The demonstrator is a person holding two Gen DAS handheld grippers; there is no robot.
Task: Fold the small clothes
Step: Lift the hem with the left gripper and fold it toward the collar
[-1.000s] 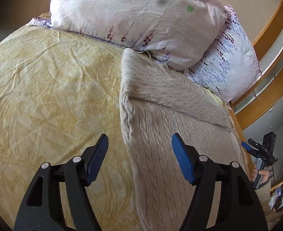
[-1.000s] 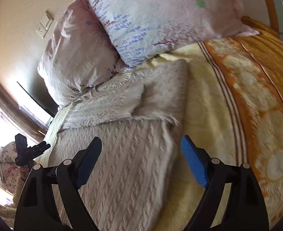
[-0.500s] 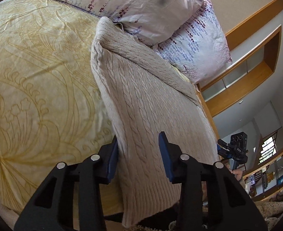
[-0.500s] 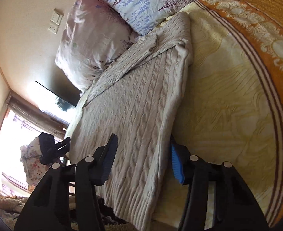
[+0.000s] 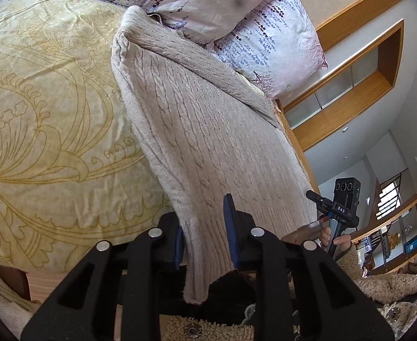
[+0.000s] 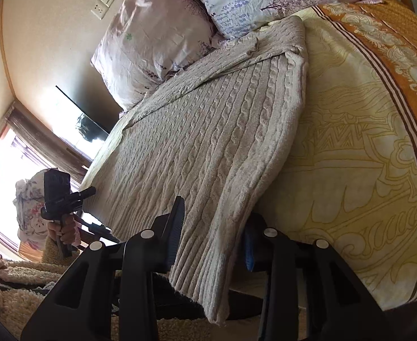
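Lengthwise on the bed lies a beige cable-knit sweater [image 5: 208, 130], its ribbed hem hanging over the mattress edge and its top end against two crumpled floral pillows [image 5: 228, 8]. Beneath it spreads a smooth yellow bedspread [image 5: 46, 119] with scrolling leaf patterns and an orange woven border. The left gripper [image 5: 204, 234] has its blue-padded jaws around one hem corner, seemingly pinching the knit. The right gripper [image 6: 214, 233] brackets the opposite corner likewise, though whether its pads touch is unclear.
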